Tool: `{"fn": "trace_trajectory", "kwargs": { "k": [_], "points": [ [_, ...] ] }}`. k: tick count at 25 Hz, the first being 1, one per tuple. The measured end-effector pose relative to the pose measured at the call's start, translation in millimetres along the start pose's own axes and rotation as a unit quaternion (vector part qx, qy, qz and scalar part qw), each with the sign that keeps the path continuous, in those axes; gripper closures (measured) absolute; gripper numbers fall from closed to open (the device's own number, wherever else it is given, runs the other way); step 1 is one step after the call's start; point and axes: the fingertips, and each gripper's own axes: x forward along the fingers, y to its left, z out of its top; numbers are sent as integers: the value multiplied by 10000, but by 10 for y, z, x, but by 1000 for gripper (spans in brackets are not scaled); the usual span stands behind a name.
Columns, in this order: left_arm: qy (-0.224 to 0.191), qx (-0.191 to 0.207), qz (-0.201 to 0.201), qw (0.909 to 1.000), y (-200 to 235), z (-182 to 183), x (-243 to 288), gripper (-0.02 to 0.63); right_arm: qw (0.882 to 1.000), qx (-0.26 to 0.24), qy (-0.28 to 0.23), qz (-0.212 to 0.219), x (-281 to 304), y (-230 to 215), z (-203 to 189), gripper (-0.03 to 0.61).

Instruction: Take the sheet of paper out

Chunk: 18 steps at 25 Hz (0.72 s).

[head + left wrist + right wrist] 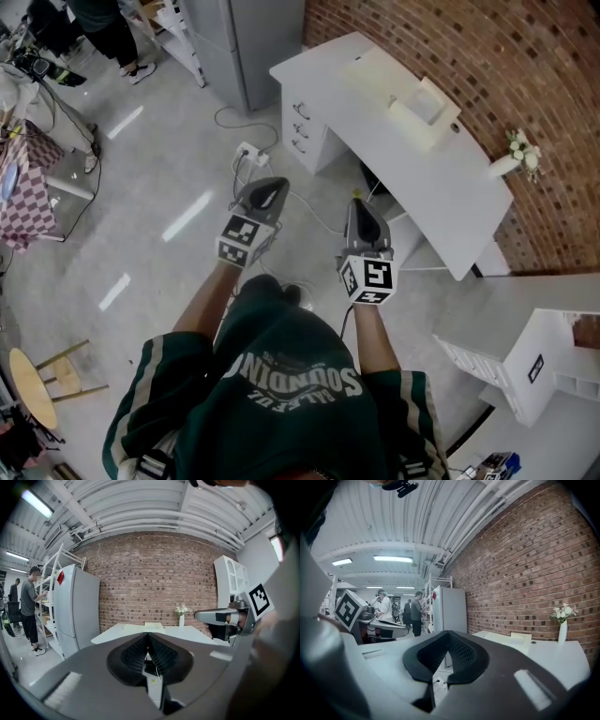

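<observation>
Risk, as judged: the sheet being creased or torn by a hard or skewed pull, and floor cables by the power strip (248,151) being snagged underfoot. The sheet is not being made out; it is likely in the cream printer (398,94) toward the wall-side edge of the surface (441,187). The left gripper (148,644) and right gripper (449,649) are being held side by side, nearly level, well short of the surface, jaws pressed together, empty.

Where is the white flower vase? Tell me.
In the head view the flower vase stands at the right, on the right-hand end of the white desk, close against the brick wall.
</observation>
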Motion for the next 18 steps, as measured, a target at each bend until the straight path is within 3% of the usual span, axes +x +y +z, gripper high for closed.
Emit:
{"fn": "trace_trajectory", "kwargs": {
  "k": [18],
  "points": [
    [51, -9, -105, 9999, 509, 100, 914, 603, 9998, 98, 47, -135, 864, -540, -2, 578]
  ]
}}
